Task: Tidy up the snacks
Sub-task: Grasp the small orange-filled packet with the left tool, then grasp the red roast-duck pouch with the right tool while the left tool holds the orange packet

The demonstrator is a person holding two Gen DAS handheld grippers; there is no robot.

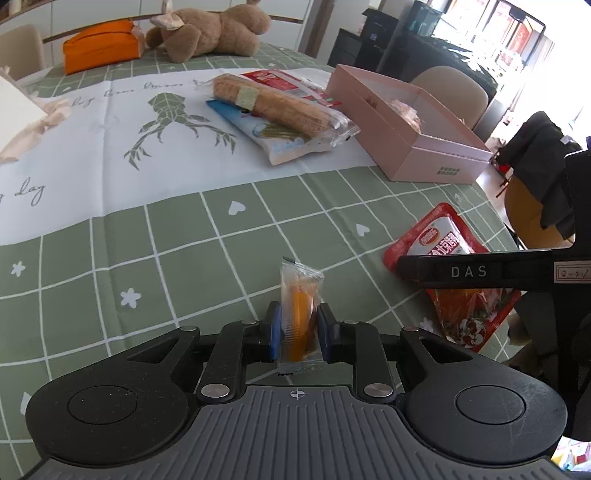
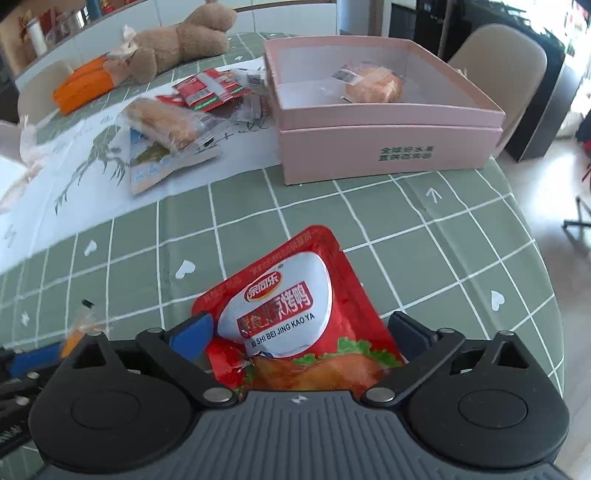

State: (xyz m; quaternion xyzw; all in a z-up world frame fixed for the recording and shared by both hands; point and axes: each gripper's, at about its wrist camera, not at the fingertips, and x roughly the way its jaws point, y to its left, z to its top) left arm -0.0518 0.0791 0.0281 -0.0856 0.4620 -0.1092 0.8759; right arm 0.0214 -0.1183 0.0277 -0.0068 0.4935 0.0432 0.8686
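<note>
The left hand-held gripper pinches a small clear packet with an orange snack between its blue pads, above the green checked counter. At right, a red pouch lies partly under the black right hand-held gripper. Farther off lie a bread packet, an open pink box, and a plush toy.

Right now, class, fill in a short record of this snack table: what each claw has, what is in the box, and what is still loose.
left claw: shut on a small orange snack
right claw: open around the red pouch
pink box: one wrapped snack inside
loose on cloth: bread pack, small red packets
</note>
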